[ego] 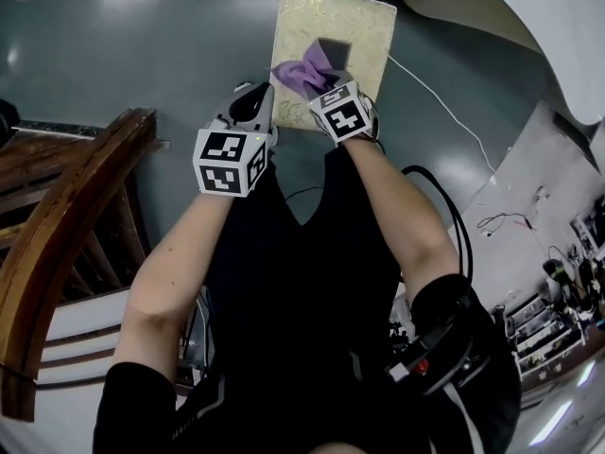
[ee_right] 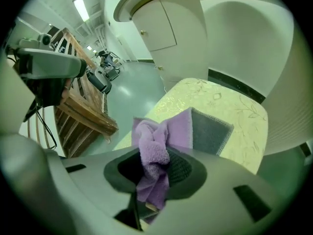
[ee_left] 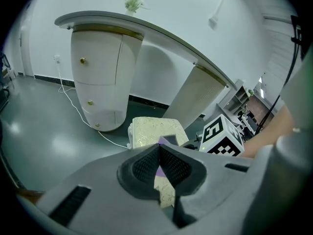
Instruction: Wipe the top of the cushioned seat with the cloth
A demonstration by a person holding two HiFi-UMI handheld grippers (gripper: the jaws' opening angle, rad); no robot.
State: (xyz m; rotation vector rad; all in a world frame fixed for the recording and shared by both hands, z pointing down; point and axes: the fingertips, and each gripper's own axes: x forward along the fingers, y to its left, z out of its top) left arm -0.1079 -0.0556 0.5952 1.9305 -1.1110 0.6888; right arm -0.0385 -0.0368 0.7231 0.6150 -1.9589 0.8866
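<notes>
Upper centre of the head view: pale patterned seat (ego: 354, 26) on the grey floor. Clamped in the right tool (ee_right: 155, 173), over the seat's lower edge: a bunched purple cloth (ego: 304, 72), its grey flap lying flat on the cushion. Just beside the seat's lower left corner: left tool (ee_left: 159, 165), jaws together on nothing.

Likely best: press the cloth flat, sweep toward the frame's top in overlapping lanes, grip firmly, hold the left tool clear.

Counted: one wooden chair (ego: 57, 225) at left, one seat, two tools, one cloth.
</notes>
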